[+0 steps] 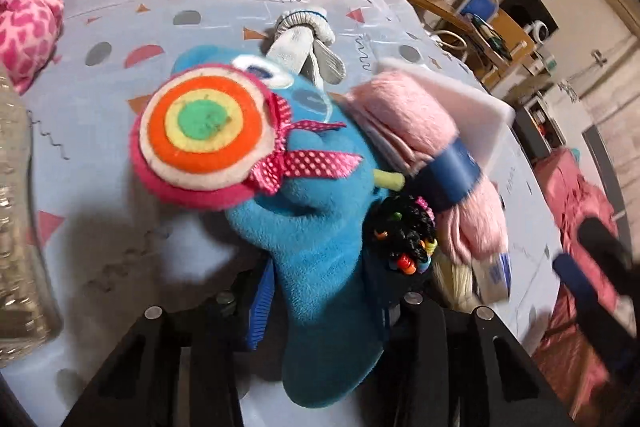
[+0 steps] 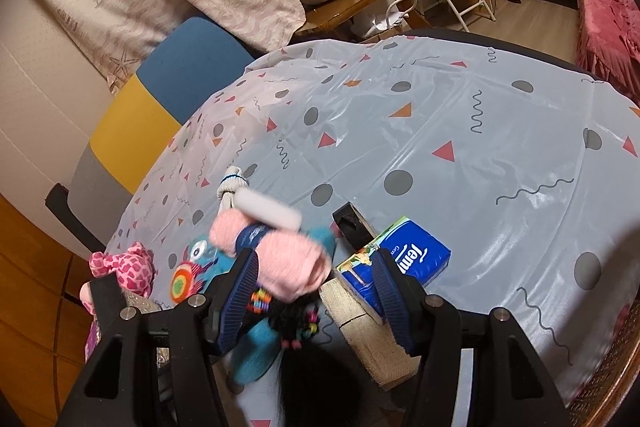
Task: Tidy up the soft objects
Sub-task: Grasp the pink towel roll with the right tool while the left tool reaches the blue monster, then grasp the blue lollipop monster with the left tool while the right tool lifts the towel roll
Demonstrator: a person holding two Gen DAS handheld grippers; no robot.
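Left gripper [image 1: 320, 311] pinching the lower body of a blue plush toy [image 1: 320, 227], its fingers pressed into the plush; right gripper [image 2: 316, 291] spread, with nothing pressed between its pads, above a black beaded hair tie [image 2: 296, 319] and a tissue pack [image 2: 404, 259]. Beyond lie a pink yarn skein [image 1: 420, 147], a rolled white sock [image 1: 308, 31] and a pink plush [image 1: 24, 35], all on the patterned tablecloth [image 1: 140, 7]. Risk: lifting the toy may drag the touching skein and hair tie off the table edge
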